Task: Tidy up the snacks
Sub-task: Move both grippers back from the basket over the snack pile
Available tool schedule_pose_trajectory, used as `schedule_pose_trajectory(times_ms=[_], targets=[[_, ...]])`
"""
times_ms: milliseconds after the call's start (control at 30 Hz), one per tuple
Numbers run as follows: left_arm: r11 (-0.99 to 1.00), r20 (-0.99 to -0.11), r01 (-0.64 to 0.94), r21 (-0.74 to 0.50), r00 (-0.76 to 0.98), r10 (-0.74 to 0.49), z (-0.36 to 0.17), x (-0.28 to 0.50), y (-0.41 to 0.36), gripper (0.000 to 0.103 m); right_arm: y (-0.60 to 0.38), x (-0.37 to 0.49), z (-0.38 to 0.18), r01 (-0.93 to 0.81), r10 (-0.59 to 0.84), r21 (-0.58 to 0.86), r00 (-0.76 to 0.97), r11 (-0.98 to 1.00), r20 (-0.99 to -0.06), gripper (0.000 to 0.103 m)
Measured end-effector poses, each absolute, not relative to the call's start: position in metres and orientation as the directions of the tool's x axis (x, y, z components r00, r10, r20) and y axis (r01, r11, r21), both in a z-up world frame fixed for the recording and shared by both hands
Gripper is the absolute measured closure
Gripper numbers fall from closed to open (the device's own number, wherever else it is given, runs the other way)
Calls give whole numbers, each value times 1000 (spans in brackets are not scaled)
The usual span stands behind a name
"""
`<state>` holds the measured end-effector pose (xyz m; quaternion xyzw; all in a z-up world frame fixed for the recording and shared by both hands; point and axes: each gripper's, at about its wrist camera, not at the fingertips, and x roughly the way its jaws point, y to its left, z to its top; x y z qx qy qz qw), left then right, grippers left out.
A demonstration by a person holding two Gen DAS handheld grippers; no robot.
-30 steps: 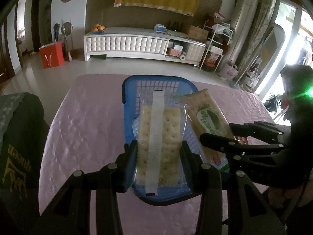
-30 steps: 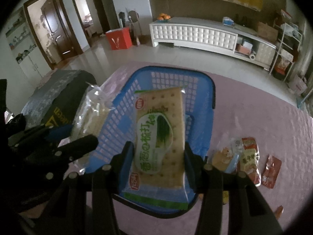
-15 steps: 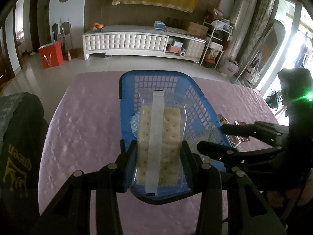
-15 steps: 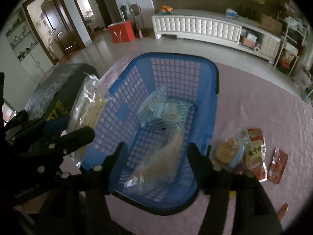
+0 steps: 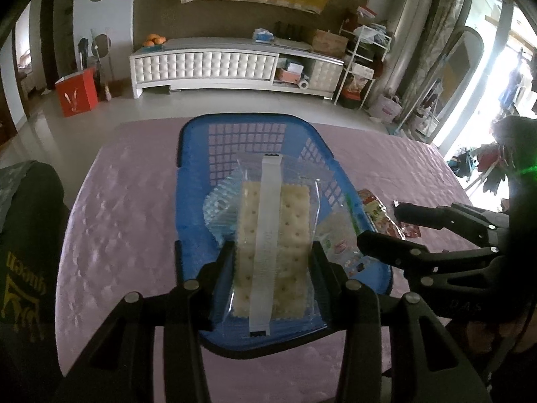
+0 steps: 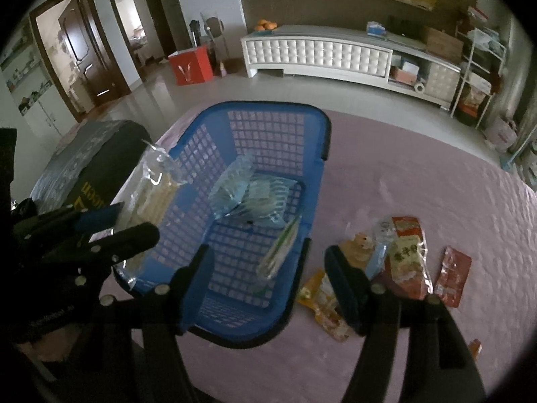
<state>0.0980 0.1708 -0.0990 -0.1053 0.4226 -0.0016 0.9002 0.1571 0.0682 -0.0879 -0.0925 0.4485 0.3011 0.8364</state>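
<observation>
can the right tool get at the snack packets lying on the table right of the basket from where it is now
Probably yes. The right tool is open and empty, hanging over the blue basket's right rim, and the loose packets lie just beside it on the bare tablecloth with nothing over them. The left tool, holding crackers, is on the other side.

Both cameras sit close above the near end of a pink table (image 5: 127, 208), each tilted steeply down along its own gripper's fingers and facing the far wall with the white cabinet (image 6: 319, 55). The left view looks from the left, centred over the blue basket (image 5: 188, 181). The right view looks from the right, taking in the loose packets (image 6: 406, 255). Both share the basket, table and cabinet.
</observation>
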Motion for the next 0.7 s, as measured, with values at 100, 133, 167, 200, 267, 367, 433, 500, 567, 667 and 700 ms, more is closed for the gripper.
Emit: schedule_pose_trajectory(times_ms=[100,133,167,200,267,367,433,500,567,667,700], targets=[[979,-772,-80,-189,628,-98,-100,101,167,59,62,159,-87,-579,426,126,417,806,-803,31],[979,-772,-81,-186,629,-95,-100,101,165,59,61,159,-86,-578,426,128,418,806,-802,31],[978,-769,-82,-189,631,-96,-99,100,165,58,60,158,-85,-577,427,128,419,807,-801,31],[977,-766,-85,-197,635,-100,-97,99,166,57,59,158,-84,-576,427,128,422,807,-800,31],[974,-760,-88,-207,641,-104,-95,97,167,54,56,156,-82,-574,429,128,426,808,-796,31],[974,-758,-97,-206,645,-96,-90,93,167,54,52,151,-76,-574,434,129,434,809,-789,31],[975,-755,-97,-199,650,-89,-84,89,163,54,48,148,-71,-575,439,129,440,808,-783,31],[977,-749,-92,-193,657,-87,-77,85,158,54,44,143,-64,-573,441,125,453,810,-775,31],[979,-739,-80,-188,668,-88,-68,78,150,54,37,137,-56,-571,447,128,463,811,-765,31],[981,-727,-69,-182,681,-87,-56,71,139,54,26,127,-43,-569,452,123,485,813,-748,31],[982,-722,-63,-178,686,-87,-50,68,133,54,22,123,-38,-567,453,120,493,815,-742,31]])
